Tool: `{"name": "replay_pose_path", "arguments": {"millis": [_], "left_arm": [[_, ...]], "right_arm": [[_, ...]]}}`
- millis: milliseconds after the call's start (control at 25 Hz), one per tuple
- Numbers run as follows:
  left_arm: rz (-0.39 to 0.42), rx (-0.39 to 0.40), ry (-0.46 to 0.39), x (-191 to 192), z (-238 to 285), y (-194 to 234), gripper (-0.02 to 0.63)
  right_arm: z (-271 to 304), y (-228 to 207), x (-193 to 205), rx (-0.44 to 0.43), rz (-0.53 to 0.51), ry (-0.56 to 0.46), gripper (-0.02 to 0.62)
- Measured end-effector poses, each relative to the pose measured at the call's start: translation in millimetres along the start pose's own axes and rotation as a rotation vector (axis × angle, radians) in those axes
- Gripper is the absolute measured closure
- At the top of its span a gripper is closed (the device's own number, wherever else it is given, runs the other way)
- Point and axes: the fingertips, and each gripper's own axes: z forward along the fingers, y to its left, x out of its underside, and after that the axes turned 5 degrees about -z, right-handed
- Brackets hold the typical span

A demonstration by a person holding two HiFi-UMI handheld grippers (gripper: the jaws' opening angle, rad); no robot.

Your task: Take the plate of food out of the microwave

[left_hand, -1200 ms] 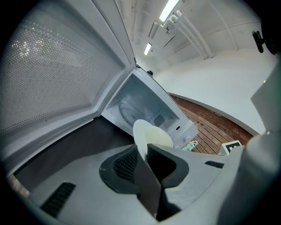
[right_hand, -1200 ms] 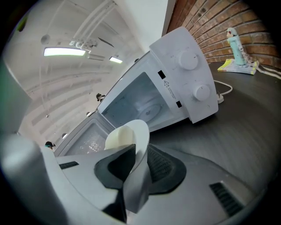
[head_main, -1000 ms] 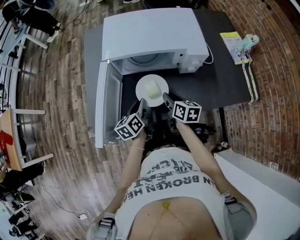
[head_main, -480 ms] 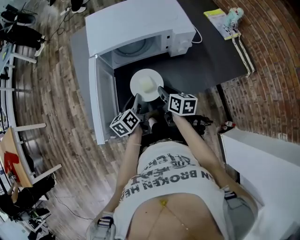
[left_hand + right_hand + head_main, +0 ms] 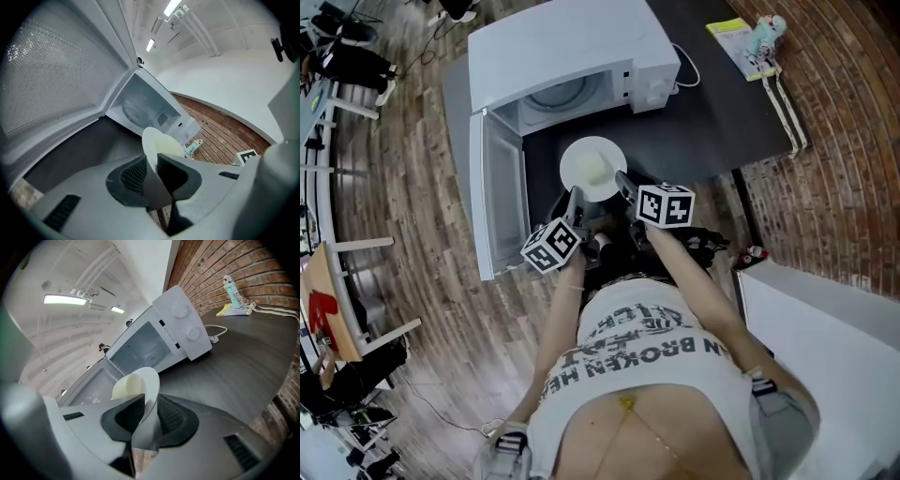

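Note:
A white plate [image 5: 592,169] with a pale yellow lump of food hangs over the dark table [image 5: 712,122], just in front of the open white microwave [image 5: 572,47]. My left gripper [image 5: 575,200] is shut on the plate's near-left rim, and my right gripper [image 5: 624,184] is shut on its near-right rim. In the left gripper view the plate [image 5: 159,140] stands edge-on between the left gripper's [image 5: 151,161] pads. In the right gripper view the plate [image 5: 140,380] is pinched by the right gripper [image 5: 149,408]. The microwave's cavity [image 5: 145,105] looks empty.
The microwave door [image 5: 495,202] stands swung open to the left, beside the left gripper. A yellow booklet and a small toy figure [image 5: 748,39] lie at the table's far right, with a cord [image 5: 787,103] along that edge. A white counter [image 5: 834,319] is at lower right.
Both grippers and the plate have drawn a little further out from the microwave's mouth. The head view has shifted slightly. Both grips on the rim are unchanged.

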Motion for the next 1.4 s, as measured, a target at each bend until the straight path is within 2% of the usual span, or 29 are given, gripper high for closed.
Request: {"name": "replay_pose_path", "arguments": {"millis": [480, 880, 1400], "left_arm": [[-0.033, -0.055, -0.073, 27.2, 0.0, -32.9, 0.530], [-0.042, -0.088, -0.095, 45.4, -0.1, -44.7, 0.530], [-0.043, -0.097, -0.111, 57.0, 0.5, -57.8, 0.530]], "right_arm": [[-26.1, -24.6, -7.9, -0.065, -0.023, 0.049, 0.515], [-39.3, -36.9, -7.7, -0.104, -0.031, 0.066, 0.515], [-51.4, -49.8, -7.9, -0.114, -0.042, 0.079, 0.515]]}}
